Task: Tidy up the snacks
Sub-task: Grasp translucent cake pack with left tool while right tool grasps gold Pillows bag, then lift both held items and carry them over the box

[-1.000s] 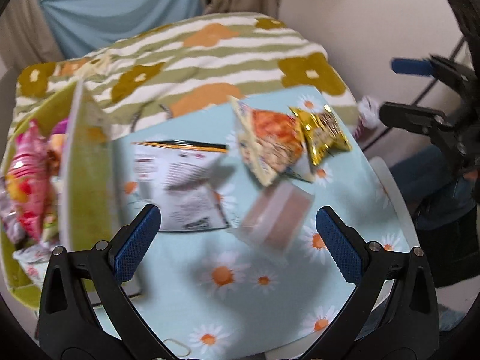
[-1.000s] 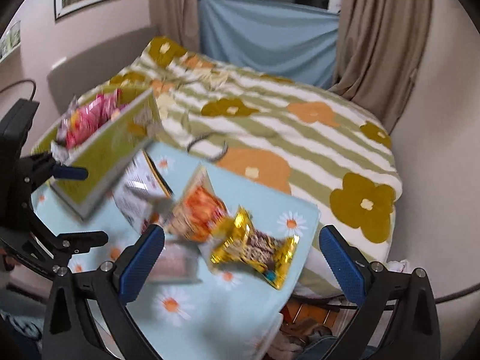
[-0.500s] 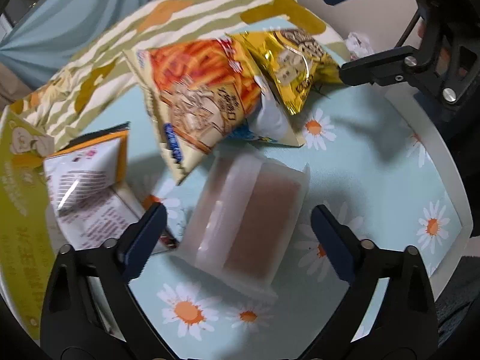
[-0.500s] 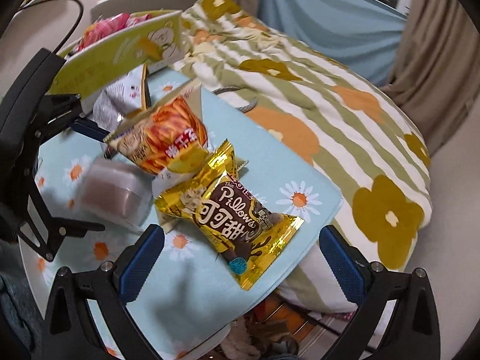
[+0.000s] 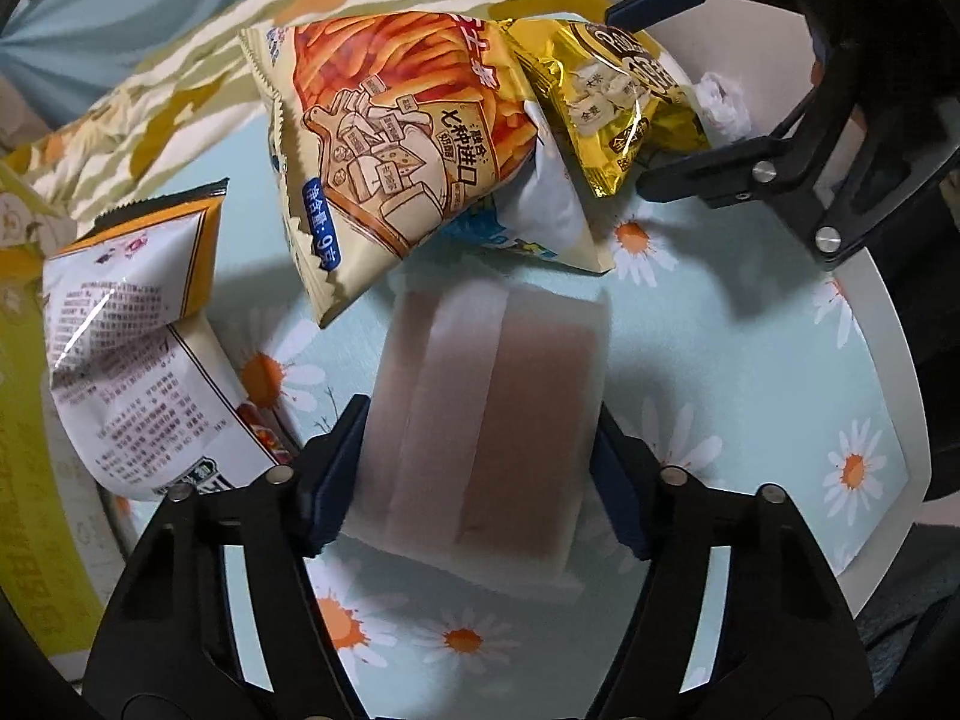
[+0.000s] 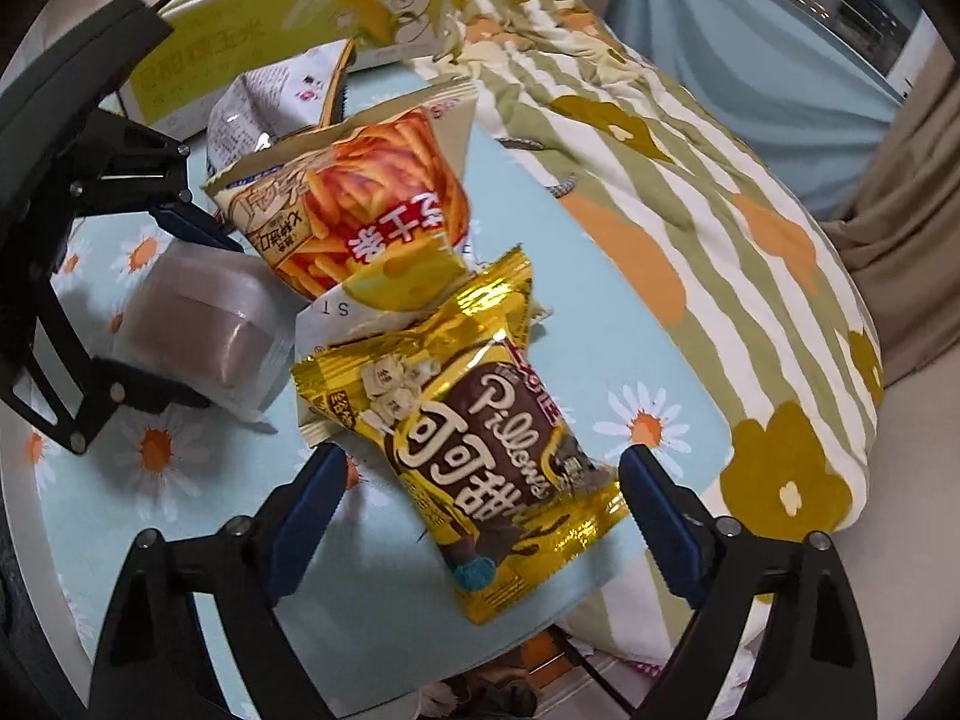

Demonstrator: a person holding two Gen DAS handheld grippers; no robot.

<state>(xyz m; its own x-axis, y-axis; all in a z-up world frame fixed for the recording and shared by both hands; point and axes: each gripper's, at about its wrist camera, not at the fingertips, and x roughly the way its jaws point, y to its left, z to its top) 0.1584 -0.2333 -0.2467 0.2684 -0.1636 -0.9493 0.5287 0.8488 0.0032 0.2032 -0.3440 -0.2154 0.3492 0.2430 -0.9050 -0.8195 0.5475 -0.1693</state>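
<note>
Two sets of tongs are held open over the daisy-print surface [image 5: 750, 372]: the left tongs [image 5: 477, 468] straddle a translucent brown-filled pack [image 5: 492, 414], the right tongs [image 6: 480, 510] flank the gold pouch [image 6: 480, 438] at six o'clock of the orange bag [image 6: 366, 222].

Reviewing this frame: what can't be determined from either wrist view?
- Left wrist view: whether the left gripper pads actually touch the translucent plastic tub of brown filling; the tub is motion-blurred.
- Right wrist view: the white snack packet under the orange chip bag and gold foil Pillows bag; only an edge shows.
- Both views: contents of the yellow-green cardboard box, cut off by the frame.
</note>
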